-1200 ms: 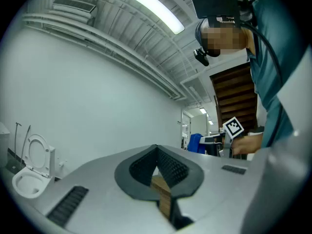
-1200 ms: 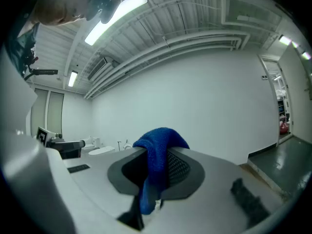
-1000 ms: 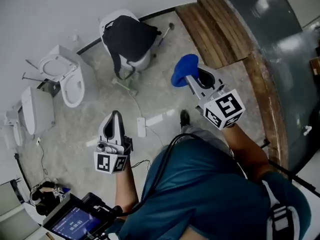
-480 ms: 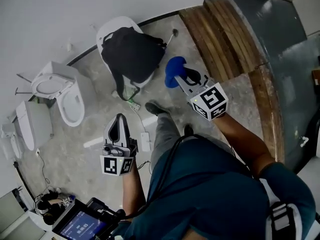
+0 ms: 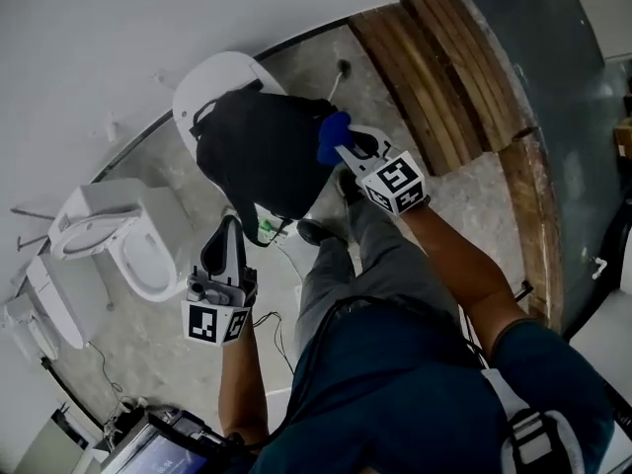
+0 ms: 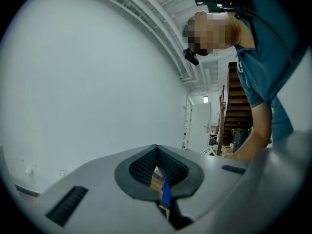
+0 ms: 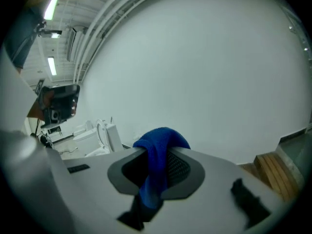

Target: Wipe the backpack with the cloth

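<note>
A black backpack (image 5: pixel 259 151) rests on a white toilet (image 5: pixel 212 77) by the wall in the head view. My right gripper (image 5: pixel 339 146) is shut on a blue cloth (image 5: pixel 332 136), and the cloth touches the backpack's right edge. In the right gripper view the blue cloth (image 7: pixel 158 147) hangs over and between the jaws of the right gripper (image 7: pixel 157 155), with a white wall beyond. My left gripper (image 5: pixel 226 227) is shut and holds nothing, below the backpack and apart from it. The left gripper (image 6: pixel 157 150) points up at the wall in its own view.
A second white toilet (image 5: pixel 128 240) stands at the left. Wooden boards (image 5: pixel 444 57) lie at the upper right beside a grey panel (image 5: pixel 573 87). The person's leg and shoe (image 5: pixel 318 230) stand just under the backpack. Cables (image 5: pixel 267 324) trail on the concrete floor.
The person has stepped toward the backpack. My right gripper has carried the cloth up and left until it reaches the backpack's right edge. The left gripper has stayed low and shut.
</note>
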`<state>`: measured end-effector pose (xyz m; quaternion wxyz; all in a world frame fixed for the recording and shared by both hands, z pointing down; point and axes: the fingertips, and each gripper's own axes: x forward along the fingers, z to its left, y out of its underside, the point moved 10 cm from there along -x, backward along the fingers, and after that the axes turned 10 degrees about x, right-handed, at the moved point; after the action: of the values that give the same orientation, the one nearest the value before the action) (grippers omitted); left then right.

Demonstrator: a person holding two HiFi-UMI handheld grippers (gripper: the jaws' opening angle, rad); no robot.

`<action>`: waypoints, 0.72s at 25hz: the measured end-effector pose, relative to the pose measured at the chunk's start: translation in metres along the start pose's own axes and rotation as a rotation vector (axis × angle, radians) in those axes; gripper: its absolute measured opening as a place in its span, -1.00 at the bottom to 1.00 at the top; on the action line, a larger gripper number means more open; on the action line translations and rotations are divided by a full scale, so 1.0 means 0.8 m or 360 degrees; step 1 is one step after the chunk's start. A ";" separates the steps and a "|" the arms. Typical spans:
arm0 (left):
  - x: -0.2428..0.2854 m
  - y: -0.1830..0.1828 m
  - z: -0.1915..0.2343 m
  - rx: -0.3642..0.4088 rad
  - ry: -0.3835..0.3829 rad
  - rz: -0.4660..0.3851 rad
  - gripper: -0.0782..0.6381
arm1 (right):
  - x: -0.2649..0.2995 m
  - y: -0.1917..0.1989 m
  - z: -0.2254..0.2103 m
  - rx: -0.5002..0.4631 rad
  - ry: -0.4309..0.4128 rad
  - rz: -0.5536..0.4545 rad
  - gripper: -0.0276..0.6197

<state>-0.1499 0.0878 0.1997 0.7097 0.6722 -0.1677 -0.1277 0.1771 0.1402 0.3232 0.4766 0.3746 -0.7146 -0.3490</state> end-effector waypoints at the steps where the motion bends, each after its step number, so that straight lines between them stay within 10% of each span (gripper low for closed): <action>1: 0.013 0.007 0.013 -0.0013 -0.0001 0.0032 -0.77 | 0.022 0.013 -0.021 0.0013 0.0016 0.0048 -0.73; 10: 0.091 0.104 0.083 -0.0171 -0.0094 0.0330 -0.77 | 0.188 0.179 -0.160 0.0307 -0.0303 0.0571 -0.73; 14: 0.130 0.132 0.107 -0.0274 -0.0157 0.0359 -0.77 | 0.264 0.198 -0.185 0.0822 -0.0602 0.0515 -0.73; 18: 0.157 0.144 0.133 -0.0322 -0.0216 0.0409 -0.77 | 0.363 0.154 -0.174 0.0912 -0.0827 0.0411 -0.73</action>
<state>-0.0840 -0.0526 0.3271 0.7712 0.5603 -0.2859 -0.0972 0.2068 -0.0727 0.5928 0.1965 0.2989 -0.9207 -0.1562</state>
